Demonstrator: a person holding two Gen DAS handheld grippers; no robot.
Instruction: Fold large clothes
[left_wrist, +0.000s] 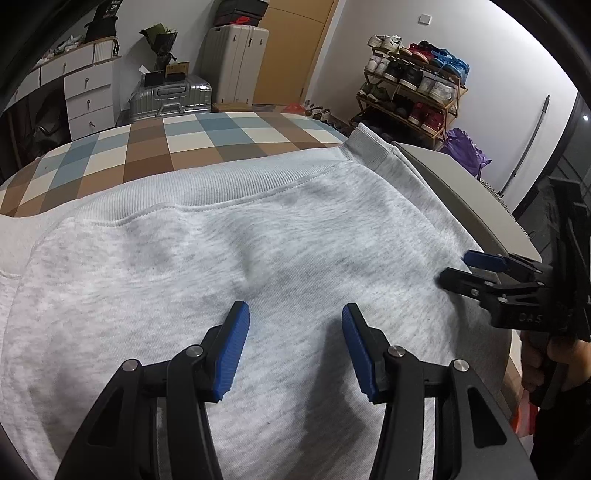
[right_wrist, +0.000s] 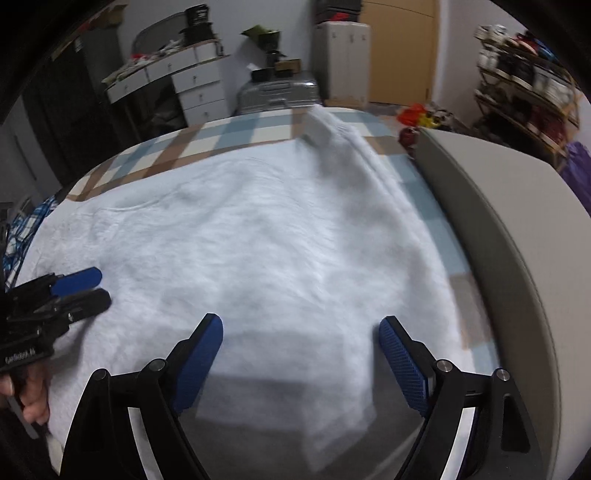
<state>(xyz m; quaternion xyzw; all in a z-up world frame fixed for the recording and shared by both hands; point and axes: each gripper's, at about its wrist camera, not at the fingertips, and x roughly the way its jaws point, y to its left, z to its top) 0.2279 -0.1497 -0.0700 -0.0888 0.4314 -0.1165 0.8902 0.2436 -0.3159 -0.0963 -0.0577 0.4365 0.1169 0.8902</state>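
Below both spread-apart grippers (left gripper (left_wrist: 295, 325), right gripper (right_wrist: 301, 336)) lies the grey sweatshirt (left_wrist: 236, 251), ungripped.

The sweatshirt (left_wrist: 229, 266) lies spread on the bed (left_wrist: 207, 136), its ribbed hem toward the far end. My left gripper (left_wrist: 295, 332) hovers over the cloth, jaws apart; my right gripper (right_wrist: 301, 343) hangs to its right, jaws apart too. A sleeve (right_wrist: 343, 147) runs toward the far right corner of the bed. The bed's padded edge (right_wrist: 509, 229) lies to my right. Behind the bed stand two suitcases (left_wrist: 170, 96), with a drawer unit (left_wrist: 88, 99) to their left and a shoe rack (left_wrist: 413, 85) on the far right.
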